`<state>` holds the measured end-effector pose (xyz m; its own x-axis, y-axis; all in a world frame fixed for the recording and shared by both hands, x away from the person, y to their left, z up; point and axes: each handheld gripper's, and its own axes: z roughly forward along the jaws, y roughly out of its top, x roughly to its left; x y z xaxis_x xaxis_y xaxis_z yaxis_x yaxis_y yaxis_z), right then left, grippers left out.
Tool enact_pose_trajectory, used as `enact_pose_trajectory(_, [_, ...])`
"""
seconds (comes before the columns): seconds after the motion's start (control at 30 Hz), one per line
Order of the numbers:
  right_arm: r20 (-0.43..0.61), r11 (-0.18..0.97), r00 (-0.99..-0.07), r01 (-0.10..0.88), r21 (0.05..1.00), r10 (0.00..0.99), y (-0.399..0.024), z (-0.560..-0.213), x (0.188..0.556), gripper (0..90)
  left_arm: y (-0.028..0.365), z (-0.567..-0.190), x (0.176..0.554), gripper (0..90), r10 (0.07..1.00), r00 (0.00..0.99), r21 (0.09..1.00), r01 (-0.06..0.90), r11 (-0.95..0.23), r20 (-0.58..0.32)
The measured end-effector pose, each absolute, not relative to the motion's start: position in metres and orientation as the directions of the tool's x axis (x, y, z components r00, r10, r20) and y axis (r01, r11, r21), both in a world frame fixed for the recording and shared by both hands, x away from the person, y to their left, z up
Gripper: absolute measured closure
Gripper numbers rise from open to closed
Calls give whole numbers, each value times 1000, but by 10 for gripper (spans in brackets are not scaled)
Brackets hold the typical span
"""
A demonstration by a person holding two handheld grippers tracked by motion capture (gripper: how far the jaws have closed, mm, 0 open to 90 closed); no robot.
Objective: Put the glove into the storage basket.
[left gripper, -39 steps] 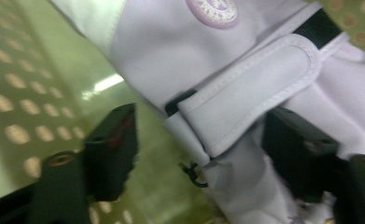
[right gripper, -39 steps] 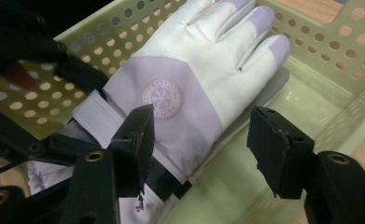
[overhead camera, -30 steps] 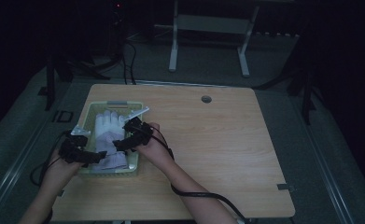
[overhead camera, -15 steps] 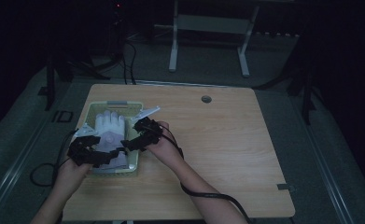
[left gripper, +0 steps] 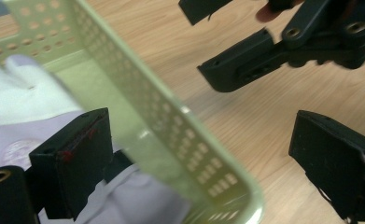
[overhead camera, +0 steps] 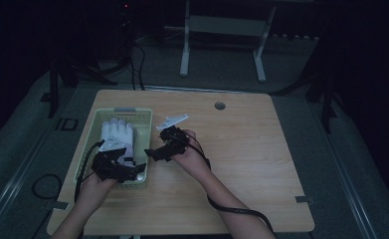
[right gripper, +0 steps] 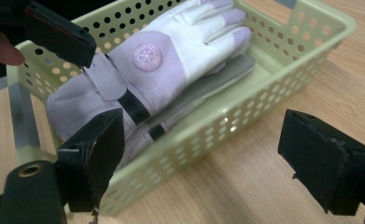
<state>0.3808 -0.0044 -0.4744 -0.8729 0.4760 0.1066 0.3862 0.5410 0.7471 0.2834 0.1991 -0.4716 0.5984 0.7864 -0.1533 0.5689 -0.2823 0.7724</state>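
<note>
Nearest the worktop's (overhead camera: 261, 164) near-left corner, the left gripper (overhead camera: 125, 172) hangs over the near end of the pale green basket (overhead camera: 143, 130), its jaws apart and straddling the basket's right wall, gripping nothing. Just beside it toward the middle, the right gripper (overhead camera: 152, 153) sits outside that wall, jaws wide and empty, having just been opening. Farther back, two white gloves (right gripper: 171, 65) lie stacked flat inside the basket, apparently stowed, which would explain both grippers holding nothing.

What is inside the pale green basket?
The basket holds a white glove stacked on a second glove, mostly covered; the basket floor beneath them is hidden.
</note>
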Motion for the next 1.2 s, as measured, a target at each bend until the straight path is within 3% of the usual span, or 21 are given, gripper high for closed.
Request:
enact_pose_trajectory(0.67, [115,501,-853,402,767,508,-72,-474,369,143,142,-461,268,65,665,727,835,466,-292,-173])
enact_pose_trajectory(1.2, [85,507,-832,411,757,548,-129,-487,353,144,81,-473,256,65,522,840,825,395,-405,-146])
